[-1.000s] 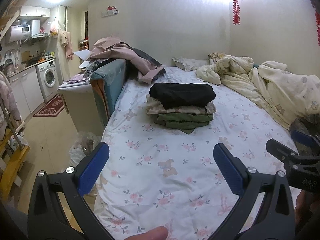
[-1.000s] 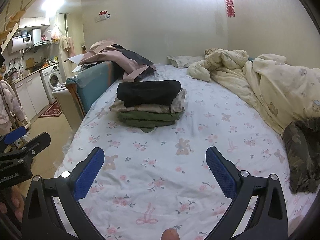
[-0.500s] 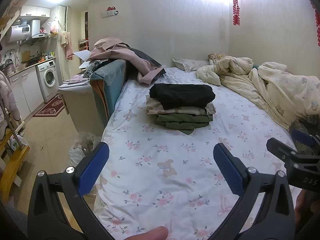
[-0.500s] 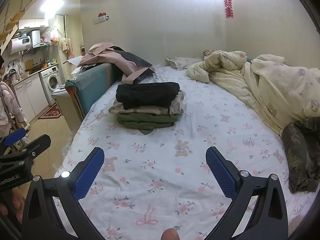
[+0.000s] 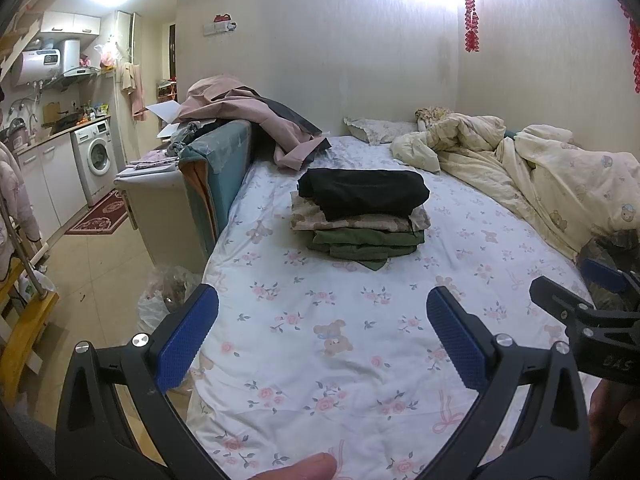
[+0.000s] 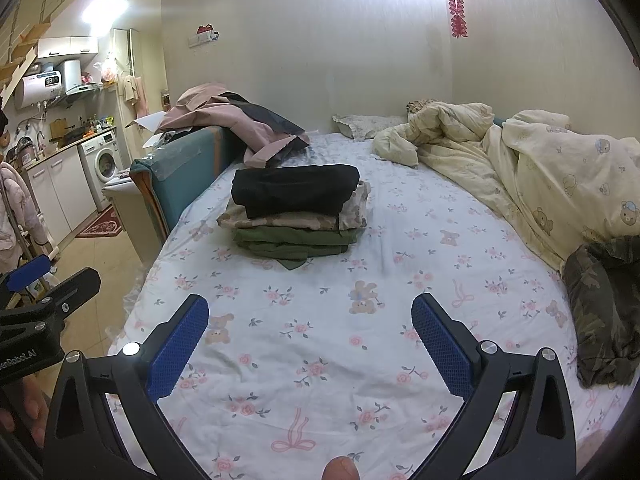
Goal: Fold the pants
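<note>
both sets of tongs hover over the bed [image 5: 320, 344], and both are spread wide with nothing between the blue pads. the left tongs [image 5: 322, 336] point up the floral sheet toward a neat stack of folded clothes [image 5: 362, 212]: a black piece on top, a beige patterned one under it, green at the bottom. from the right wrist view the right tongs [image 6: 310, 340] face that same stack [image 6: 296, 210], which sits well apart from them, up the middle of the sheet. off at the right edge of the bed lie the camouflage pants [image 6: 604, 312], crumpled in a heap and unfolded, just beside the cream duvet [image 6: 540, 172] bunched along the wall side. the left wrist view catches only a sliver of those pants [image 5: 612, 244], behind the other tool at the right edge. a pink garment [image 5: 240, 108] drapes over the teal sofa back [image 5: 216, 168] on the left of the bed, and a washing machine [image 5: 96, 160] stands in the kitchen corner beyond.
</note>
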A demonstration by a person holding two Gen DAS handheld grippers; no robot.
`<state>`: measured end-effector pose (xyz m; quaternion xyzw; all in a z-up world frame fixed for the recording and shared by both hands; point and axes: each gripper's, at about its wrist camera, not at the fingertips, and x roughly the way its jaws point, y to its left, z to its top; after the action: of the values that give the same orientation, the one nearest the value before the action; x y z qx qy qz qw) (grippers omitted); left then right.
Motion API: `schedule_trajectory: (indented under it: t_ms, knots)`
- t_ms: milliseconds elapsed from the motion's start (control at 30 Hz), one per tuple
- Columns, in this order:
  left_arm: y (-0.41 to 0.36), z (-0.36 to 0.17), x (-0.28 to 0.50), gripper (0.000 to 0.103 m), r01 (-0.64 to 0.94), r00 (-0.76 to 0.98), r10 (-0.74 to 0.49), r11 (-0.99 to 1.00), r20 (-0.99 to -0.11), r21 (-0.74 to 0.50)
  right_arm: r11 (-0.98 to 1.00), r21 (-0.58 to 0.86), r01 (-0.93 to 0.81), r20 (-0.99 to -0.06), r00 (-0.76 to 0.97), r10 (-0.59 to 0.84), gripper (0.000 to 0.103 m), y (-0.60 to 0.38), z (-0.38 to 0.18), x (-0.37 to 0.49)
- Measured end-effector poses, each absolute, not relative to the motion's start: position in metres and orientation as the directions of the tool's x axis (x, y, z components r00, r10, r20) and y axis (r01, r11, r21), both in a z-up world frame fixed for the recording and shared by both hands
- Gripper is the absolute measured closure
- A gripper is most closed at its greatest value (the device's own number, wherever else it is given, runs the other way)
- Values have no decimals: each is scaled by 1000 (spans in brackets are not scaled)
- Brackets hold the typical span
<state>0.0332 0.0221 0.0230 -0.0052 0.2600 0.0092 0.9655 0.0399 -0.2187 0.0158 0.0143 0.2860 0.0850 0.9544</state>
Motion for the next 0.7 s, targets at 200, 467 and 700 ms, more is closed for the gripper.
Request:
schedule_trajectory:
  t_ms: [200, 467, 700]
  knots:
    - [22, 23, 33, 0, -24, 865, 18, 1000, -502, -5, 985, 75, -154, -544, 822, 170, 0, -219, 16, 40]
    - [22, 23, 33, 0, -22, 865, 17, 1000, -502, -5, 985, 75, -155, -544, 822, 171, 0, -220, 17, 40]
    - [22, 23, 33, 0, -24, 863, 14, 1000, -504, -13, 985, 74, -154, -544, 822, 170, 0, -220, 16, 40]
